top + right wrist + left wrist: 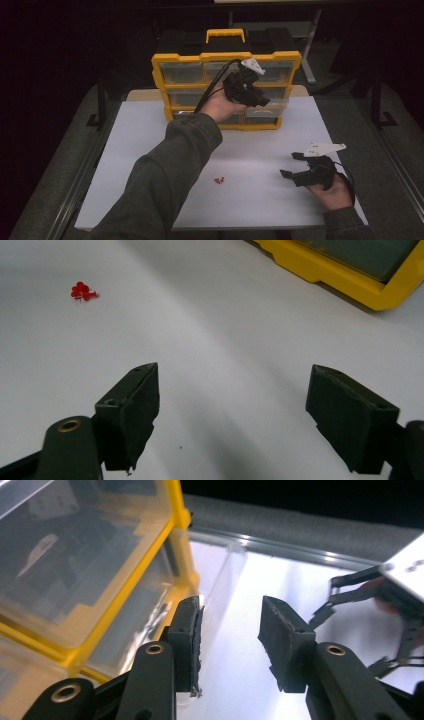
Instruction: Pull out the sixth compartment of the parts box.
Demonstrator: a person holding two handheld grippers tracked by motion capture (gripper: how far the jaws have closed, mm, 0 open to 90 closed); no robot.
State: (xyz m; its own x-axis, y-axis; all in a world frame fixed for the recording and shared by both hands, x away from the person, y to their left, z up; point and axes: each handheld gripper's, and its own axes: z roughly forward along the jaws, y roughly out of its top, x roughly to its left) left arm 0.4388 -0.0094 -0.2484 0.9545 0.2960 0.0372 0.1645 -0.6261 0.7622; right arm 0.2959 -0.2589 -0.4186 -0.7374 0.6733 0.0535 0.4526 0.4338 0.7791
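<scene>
Gaping partway, left gripper empty beside drawer; right gripper wide, empty.

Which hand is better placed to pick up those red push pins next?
Probably the right: its tongs stand open, empty, low over the table, facing the red push pins. The left tongs are up at the yellow drawer organizer.

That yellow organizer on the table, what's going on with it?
A person holds the left gripper up at the yellow drawer organizer, by a clear drawer at its lower right that sticks out slightly. Its jaws are apart with nothing between them. The right gripper hangs open over the white table. A few red pushpins lie loose mid-table.
</scene>
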